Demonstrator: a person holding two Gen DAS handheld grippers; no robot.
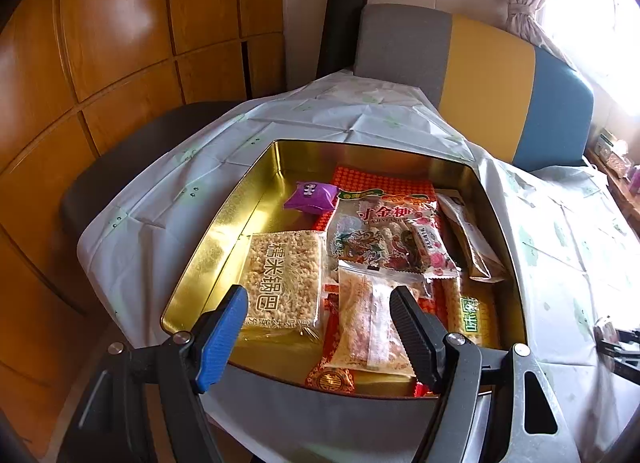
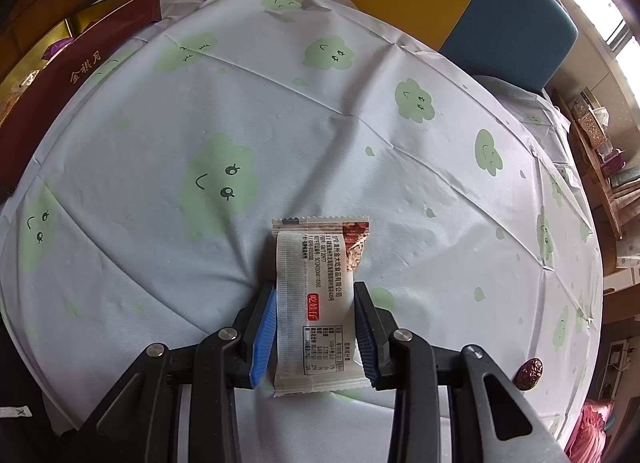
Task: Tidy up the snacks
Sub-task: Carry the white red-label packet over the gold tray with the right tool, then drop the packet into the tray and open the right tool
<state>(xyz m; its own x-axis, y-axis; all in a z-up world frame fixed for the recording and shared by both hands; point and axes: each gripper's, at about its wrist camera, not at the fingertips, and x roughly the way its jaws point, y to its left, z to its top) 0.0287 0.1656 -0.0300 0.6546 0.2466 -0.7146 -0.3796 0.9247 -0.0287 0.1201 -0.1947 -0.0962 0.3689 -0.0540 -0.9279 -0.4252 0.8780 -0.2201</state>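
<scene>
My right claw (image 2: 316,327) is clenching a white snack packet (image 2: 316,295) bound for the gold tin (image 1: 224,231); my left claw (image 1: 320,327) is hovering released above it.

The tin (image 1: 224,223) is seen as gold metal, glossy and mirror-like inside. The snack packets (image 1: 288,279) are wrapped in shiny, crinkled plastic film. The bench is covered by a thin, matt, creased cloth (image 2: 320,123). The wall panels (image 1: 100,43) are made of polished, glossy wood.
</scene>
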